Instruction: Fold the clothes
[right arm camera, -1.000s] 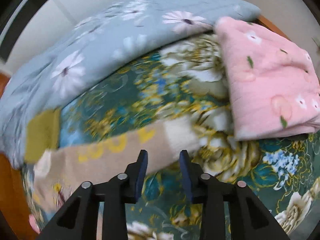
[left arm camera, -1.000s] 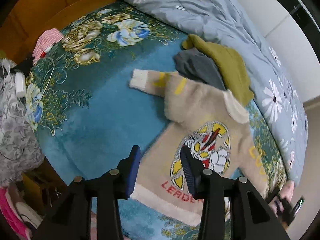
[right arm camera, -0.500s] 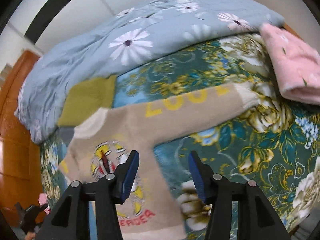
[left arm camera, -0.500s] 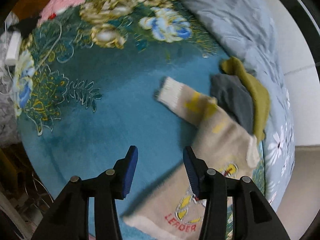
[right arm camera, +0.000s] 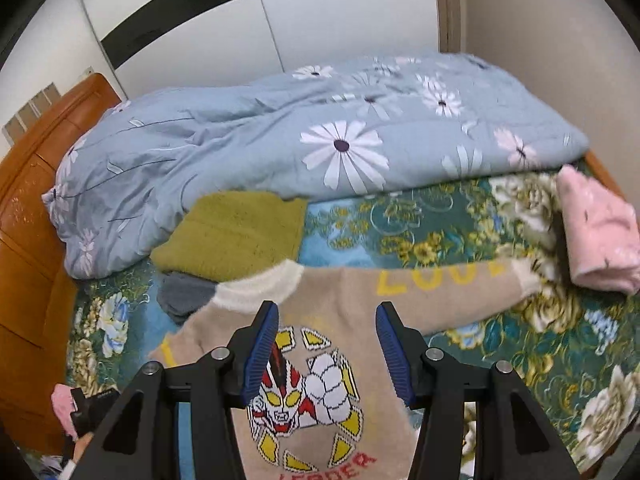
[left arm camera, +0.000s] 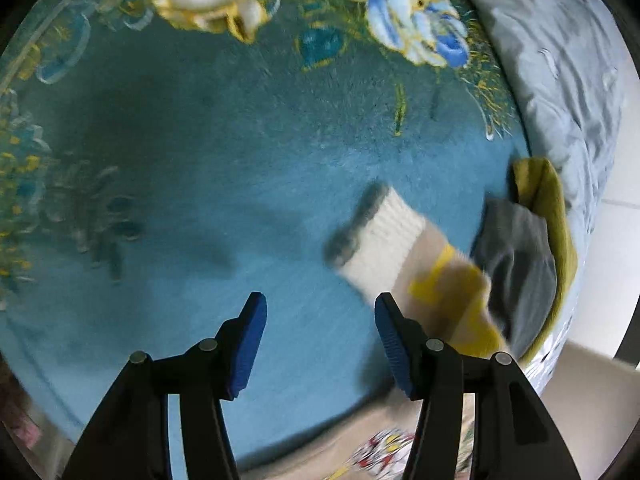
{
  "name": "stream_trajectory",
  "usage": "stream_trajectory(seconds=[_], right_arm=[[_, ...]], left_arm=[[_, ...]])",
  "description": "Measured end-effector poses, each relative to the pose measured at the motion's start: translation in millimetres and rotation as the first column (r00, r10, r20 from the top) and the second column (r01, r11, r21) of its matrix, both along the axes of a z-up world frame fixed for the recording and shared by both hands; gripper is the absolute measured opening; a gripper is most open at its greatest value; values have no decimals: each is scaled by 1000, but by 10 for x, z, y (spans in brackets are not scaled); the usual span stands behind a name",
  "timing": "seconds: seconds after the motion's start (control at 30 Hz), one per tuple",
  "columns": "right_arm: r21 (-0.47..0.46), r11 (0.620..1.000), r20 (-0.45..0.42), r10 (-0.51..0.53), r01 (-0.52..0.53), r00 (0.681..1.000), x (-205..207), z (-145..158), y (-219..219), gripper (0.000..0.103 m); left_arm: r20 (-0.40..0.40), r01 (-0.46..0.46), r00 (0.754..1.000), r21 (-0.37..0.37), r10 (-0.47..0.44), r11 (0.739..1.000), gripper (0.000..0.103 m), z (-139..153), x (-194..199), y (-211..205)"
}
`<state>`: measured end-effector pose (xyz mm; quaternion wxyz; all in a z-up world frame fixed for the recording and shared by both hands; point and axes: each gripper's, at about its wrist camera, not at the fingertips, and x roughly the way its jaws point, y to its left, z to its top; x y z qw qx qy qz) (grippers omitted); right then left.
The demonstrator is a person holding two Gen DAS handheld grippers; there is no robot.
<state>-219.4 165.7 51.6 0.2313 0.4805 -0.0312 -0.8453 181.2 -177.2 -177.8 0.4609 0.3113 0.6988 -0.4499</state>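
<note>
Both pairs of jaws stand wide apart and empty, the right gripper [right arm camera: 326, 344] poised over the beige sweater [right arm camera: 344, 300] spread flat on the bed [right arm camera: 500, 344], its hem reading "LEADER", while the left gripper [left arm camera: 320, 340] hovers by its white cuff [left arm camera: 380, 244].

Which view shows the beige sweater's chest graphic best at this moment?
The right wrist view: the beige sweater lies spread out there, its cartoon graphic in plain sight between the open fingers. The left wrist view shows mostly one blurred sleeve with its white cuff and a sliver of the graphic at the bottom edge.
</note>
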Motion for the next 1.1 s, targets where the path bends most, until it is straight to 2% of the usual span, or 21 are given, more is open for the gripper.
stream_trajectory(seconds=[0.2, 0.37, 0.43, 0.47, 0.5, 0.6, 0.7, 0.77, 0.83, 0.9, 0.93, 1.0, 1.1], right_arm=[[40, 999, -9, -28, 28, 1000, 56, 34, -45, 54], [45, 996, 45, -77, 75, 996, 109, -81, 104, 54], [47, 995, 66, -96, 93, 993, 131, -127, 163, 54], [48, 994, 76, -106, 102, 991, 141, -150, 193, 54], [48, 993, 86, -116, 112, 990, 153, -172, 227, 54], [40, 990, 104, -138, 135, 985, 186, -209, 333, 54], [35, 989, 112, -148, 145, 983, 204, -210, 413, 54], [34, 989, 102, -145, 142, 984, 218, -172, 462, 54], [36, 989, 94, -145, 142, 985, 239, -155, 537, 54], [31, 988, 102, -155, 153, 983, 257, -172, 616, 54], [29, 987, 106, -160, 158, 981, 268, -183, 654, 54], [31, 985, 119, -171, 169, 978, 299, -221, 727, 54], [32, 983, 138, -185, 182, 973, 341, -249, 811, 54]], left_arm=[[-31, -83, 996, 51, 84, 995, 57, -347, -190, -156], [-30, -107, 994, 43, 108, 993, 55, -396, -270, -223], [-35, -113, 993, 40, 114, 993, 26, -390, -283, -250], [-40, -113, 993, 37, 115, 993, 22, -378, -285, -268], [-46, -110, 993, 32, 111, 993, 14, -352, -281, -292], [-45, -46, 998, -31, 45, 998, 12, -143, -295, -392], [21, 36, 999, -165, -33, 986, 12, 256, -211, -540], [92, 75, 994, -261, -53, 963, 11, 547, -35, -661], [176, 114, 983, -314, -60, 943, 11, 739, 208, -787], [222, 125, 973, -314, -56, 941, 9, 792, 482, -921], [237, 130, 970, -305, -56, 943, 3, 791, 569, -962], [272, 159, 959, -289, -78, 944, 0, 781, 578, -962], [341, 242, 929, -259, -146, 935, 0, 807, 541, -965]])
